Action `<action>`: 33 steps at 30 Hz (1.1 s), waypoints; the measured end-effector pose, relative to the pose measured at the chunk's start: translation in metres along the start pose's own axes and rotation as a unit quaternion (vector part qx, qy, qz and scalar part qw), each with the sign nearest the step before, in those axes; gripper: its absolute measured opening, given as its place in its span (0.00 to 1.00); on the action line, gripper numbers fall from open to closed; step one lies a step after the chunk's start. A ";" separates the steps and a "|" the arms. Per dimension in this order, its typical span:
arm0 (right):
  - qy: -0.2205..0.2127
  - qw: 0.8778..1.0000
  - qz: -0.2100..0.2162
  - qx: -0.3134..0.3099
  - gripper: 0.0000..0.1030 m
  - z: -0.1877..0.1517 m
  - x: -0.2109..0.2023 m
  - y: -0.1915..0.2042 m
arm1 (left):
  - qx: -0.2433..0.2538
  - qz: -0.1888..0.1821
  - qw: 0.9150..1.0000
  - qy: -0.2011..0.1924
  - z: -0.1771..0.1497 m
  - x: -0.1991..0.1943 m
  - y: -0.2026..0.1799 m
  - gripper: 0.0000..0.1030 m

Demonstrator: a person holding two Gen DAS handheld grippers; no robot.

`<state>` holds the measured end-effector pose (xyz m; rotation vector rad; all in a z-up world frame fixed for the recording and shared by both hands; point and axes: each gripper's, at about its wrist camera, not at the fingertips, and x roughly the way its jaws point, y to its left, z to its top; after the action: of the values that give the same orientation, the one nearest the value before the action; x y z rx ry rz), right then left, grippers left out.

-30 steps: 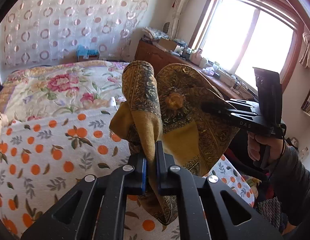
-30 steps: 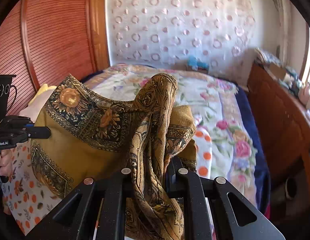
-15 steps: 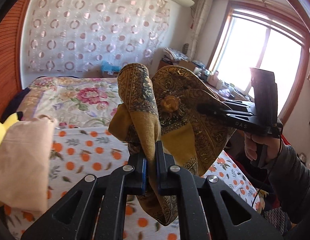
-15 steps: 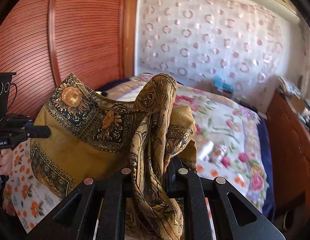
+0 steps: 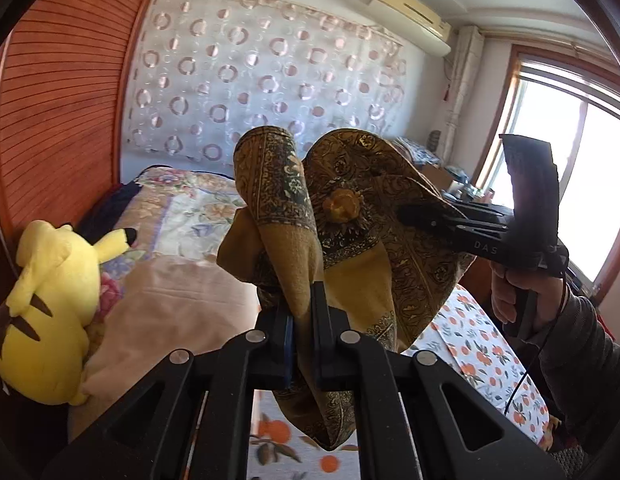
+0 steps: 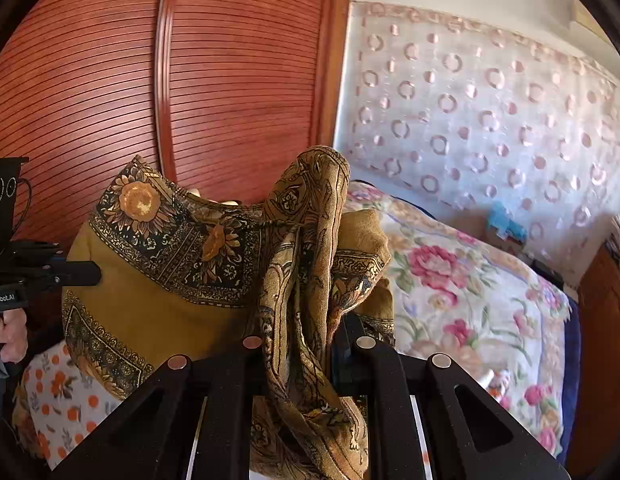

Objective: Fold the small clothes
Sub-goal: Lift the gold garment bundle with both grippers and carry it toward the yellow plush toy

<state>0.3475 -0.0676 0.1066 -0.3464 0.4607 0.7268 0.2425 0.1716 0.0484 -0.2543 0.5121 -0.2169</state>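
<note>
While red slatted wardrobe doors and a ring-patterned curtain enclose the room, a bed in floral quilt and orange-dotted sheet fills it. Above it hangs the mustard patterned scarf, pinched in the jaws of left gripper and right gripper.

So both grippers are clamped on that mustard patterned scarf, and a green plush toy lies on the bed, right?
Not quite: the plush toy is yellow, not green, as the left wrist view shows. Both the left gripper and right gripper do clamp the mustard patterned scarf.

A home bedroom: floral-quilted bed, plush toy, curtained window.
</note>
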 end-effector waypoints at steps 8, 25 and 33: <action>0.014 0.999 0.018 -0.046 0.14 0.013 0.045 0.011 | -0.044 0.024 0.999 -0.014 -0.020 -0.009 0.042 0.08; 0.064 0.991 0.078 -0.092 0.14 0.058 0.151 0.028 | -0.126 0.043 0.991 -0.012 -0.065 -0.017 0.074 0.08; 0.065 0.995 0.031 -0.075 0.39 0.053 0.169 0.024 | -0.162 0.079 0.984 0.009 -0.094 -0.007 0.089 0.08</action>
<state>0.4560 0.0669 0.0615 -0.5244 0.5421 0.8039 0.2017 0.2405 -0.0539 -0.5270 0.5817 0.0215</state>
